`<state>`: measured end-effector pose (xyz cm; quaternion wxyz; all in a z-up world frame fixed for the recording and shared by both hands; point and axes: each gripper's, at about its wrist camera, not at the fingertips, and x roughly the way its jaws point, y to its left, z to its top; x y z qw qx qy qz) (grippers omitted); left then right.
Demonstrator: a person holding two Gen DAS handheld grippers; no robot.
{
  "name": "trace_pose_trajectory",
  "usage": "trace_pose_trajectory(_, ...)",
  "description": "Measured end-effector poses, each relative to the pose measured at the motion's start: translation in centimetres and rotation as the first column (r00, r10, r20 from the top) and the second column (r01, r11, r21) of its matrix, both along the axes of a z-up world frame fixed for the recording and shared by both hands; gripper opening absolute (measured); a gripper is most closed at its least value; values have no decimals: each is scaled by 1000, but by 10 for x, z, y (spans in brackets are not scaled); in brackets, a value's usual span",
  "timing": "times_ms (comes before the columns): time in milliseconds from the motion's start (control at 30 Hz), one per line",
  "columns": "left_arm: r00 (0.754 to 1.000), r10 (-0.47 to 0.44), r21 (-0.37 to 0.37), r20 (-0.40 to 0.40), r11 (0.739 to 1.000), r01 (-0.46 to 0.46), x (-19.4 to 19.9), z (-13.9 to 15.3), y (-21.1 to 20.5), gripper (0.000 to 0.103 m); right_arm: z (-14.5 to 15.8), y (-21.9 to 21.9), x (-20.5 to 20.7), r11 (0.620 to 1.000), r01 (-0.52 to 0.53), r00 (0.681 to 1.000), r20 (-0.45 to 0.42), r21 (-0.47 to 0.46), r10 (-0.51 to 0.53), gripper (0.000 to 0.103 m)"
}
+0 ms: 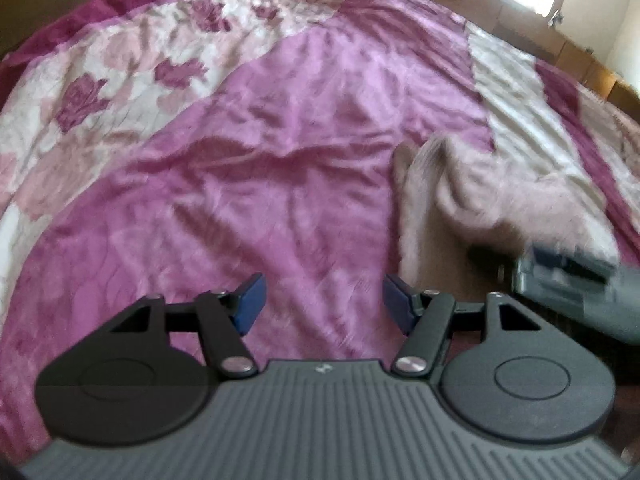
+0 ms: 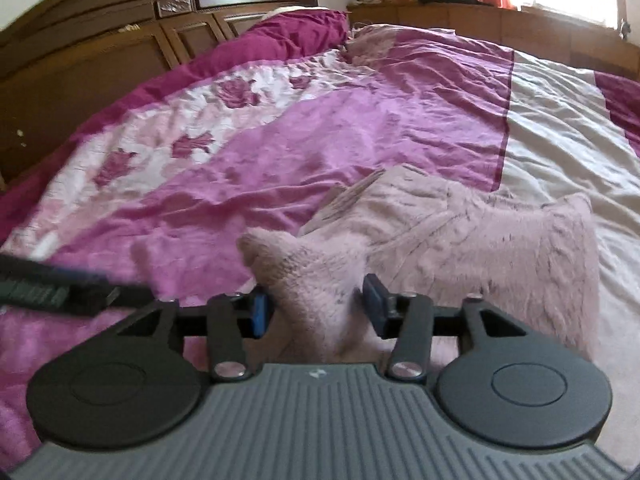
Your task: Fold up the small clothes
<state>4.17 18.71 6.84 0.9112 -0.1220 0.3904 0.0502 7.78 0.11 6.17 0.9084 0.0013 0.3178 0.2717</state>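
The garment (image 2: 460, 232) lies on the bed (image 2: 320, 128), spread toward the right side of the quilt. One raised corner of it stands between the parted fingers of the right tool (image 2: 316, 312). The left tool (image 1: 320, 304) sits over bare quilt, to the garment's left. The headboard (image 2: 100, 40) stands behind the bed, far left.

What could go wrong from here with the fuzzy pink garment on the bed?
1. A raised fold of the fuzzy garment stands between the right gripper's parted jaws; pulling back could snag it and undo the fold.
2. The left gripper is open over bare bedspread, holding nothing, so the garment is unpinned and may slide on the wrinkled cover.
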Motion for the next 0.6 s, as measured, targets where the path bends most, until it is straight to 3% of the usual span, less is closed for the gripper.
trace_pose_trajectory(300, 992, -110, -23, 68, 994, 111, 41, 17, -32, 66, 28, -57, -36, 991, 75, 997, -5, 110, -75, 74)
trace_pose_trajectory(600, 985, -158, -60, 62, 985, 162, 92, -9, -60, 66, 30, -124, -30, 931, 297, 955, -49, 212, -293, 79)
